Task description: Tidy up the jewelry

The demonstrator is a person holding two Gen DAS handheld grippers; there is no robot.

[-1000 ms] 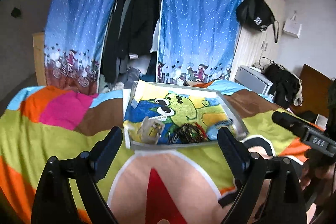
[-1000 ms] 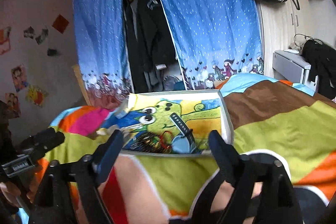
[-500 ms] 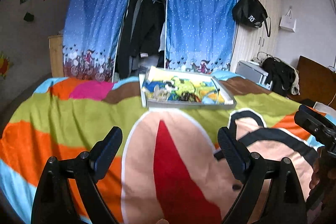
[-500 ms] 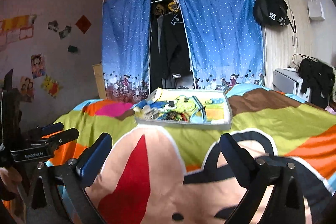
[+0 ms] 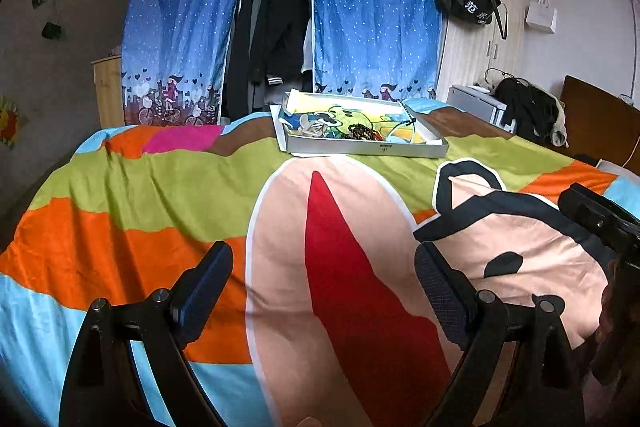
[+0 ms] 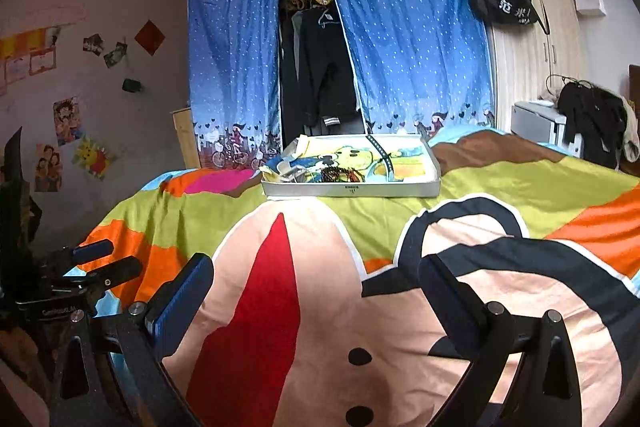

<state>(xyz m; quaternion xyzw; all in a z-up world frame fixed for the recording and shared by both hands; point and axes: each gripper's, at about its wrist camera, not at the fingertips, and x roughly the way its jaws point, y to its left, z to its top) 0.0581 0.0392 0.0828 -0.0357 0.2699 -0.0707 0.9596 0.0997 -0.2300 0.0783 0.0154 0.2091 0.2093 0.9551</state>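
Left wrist view: one left gripper, jaws set wide apart, nothing between them, hovering over a colourful bedspread. One shallow white tray at 12 o'clock, well apart from the gripper, resting on the bedspread near its far edge. Tray lined with one cartoon-print sheet. Contents, jewelry: one pale tangled cluster at the tray's 9 o'clock; one dark beaded heap at centre-front; one thin dark strand toward 3 o'clock. Exact piece count in the heaps cannot be told. Part of the right gripper body at 3 o'clock

Right wrist view: one right gripper, jaws likewise spread, empty, above the same bedspread. Same tray at 12 o'clock, well apart. Contents: pale cluster at left; dark beaded heap with red among it, centre; one dark strap lying from the back rim toward the front. Left gripper body at 9 o'clock

Backdrop, both views: two blue dotted curtains, dark clothing hanging between them; one black bag hung at 1 o'clock
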